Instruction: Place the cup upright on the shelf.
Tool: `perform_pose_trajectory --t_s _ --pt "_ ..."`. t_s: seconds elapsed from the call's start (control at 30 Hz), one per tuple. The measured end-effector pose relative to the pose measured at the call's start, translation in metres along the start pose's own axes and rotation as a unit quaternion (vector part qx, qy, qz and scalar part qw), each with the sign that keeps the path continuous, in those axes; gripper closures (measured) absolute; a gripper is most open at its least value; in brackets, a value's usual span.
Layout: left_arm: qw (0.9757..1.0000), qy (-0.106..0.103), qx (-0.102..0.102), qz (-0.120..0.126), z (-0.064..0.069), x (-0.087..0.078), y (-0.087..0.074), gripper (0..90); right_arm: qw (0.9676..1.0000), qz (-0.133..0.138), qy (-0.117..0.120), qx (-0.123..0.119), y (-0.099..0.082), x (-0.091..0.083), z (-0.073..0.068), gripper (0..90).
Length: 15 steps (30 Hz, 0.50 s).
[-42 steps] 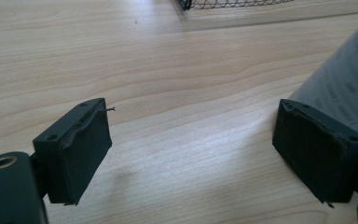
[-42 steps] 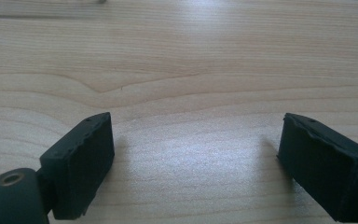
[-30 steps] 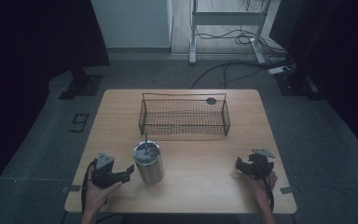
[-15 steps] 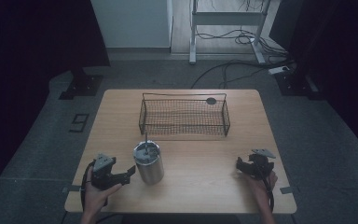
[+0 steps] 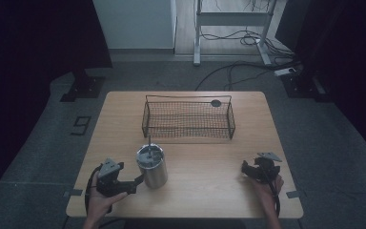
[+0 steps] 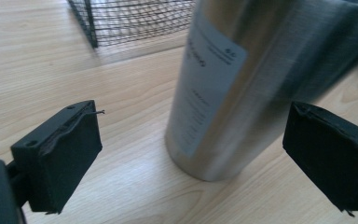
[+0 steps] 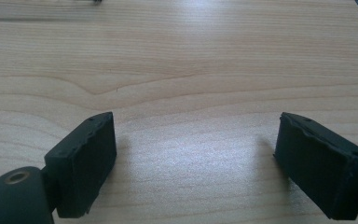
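Note:
A steel canister [image 5: 151, 167] with a thin rod sticking out of its top stands upright near the table's front left. In the left gripper view its labelled wall [image 6: 242, 79] rises just ahead of the pads. My left gripper [image 5: 136, 181] lies at the canister's left side. Its jaws have just been opening and stand wide, and neither pad presses on the canister. The left gripper [image 6: 191, 135] has a black left pad [image 6: 60, 149]. My right gripper [image 5: 247, 168] rests open near the front right edge. In its own view the right gripper [image 7: 193, 140] has bare wood between its jaws.
A black wire basket [image 5: 188, 119] stands across the far middle of the wooden table [image 5: 205, 186], its corner visible as the basket [image 6: 121, 23]. A small dark disc [image 5: 215, 102] lies behind it. Cables and a metal frame are on the floor beyond.
The left gripper's jaws stand wider apart beside the canister than before. Both hands and the canister have kept their places.

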<state>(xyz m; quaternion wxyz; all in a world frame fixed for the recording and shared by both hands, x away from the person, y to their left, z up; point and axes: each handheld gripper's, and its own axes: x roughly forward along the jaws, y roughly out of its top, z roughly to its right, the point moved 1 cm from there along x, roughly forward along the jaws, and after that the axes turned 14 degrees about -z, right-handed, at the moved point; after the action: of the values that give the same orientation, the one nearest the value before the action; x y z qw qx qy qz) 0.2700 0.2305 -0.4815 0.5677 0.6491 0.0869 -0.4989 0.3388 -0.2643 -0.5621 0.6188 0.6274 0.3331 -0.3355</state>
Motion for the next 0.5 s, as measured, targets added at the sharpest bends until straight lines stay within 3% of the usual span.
perform_pose_trajectory --t_s 0.33,0.5 --pt "0.9989 -0.033 0.034 -0.004 0.015 0.004 0.004 0.2 1.0 -0.001 -0.001 0.001 0.0 0.0 0.0 12.7" --pt "0.9984 -0.032 0.046 -0.006 0.022 0.005 0.006 0.0 1.0 0.0 -0.001 0.0 0.0 0.0 0.0 12.7"
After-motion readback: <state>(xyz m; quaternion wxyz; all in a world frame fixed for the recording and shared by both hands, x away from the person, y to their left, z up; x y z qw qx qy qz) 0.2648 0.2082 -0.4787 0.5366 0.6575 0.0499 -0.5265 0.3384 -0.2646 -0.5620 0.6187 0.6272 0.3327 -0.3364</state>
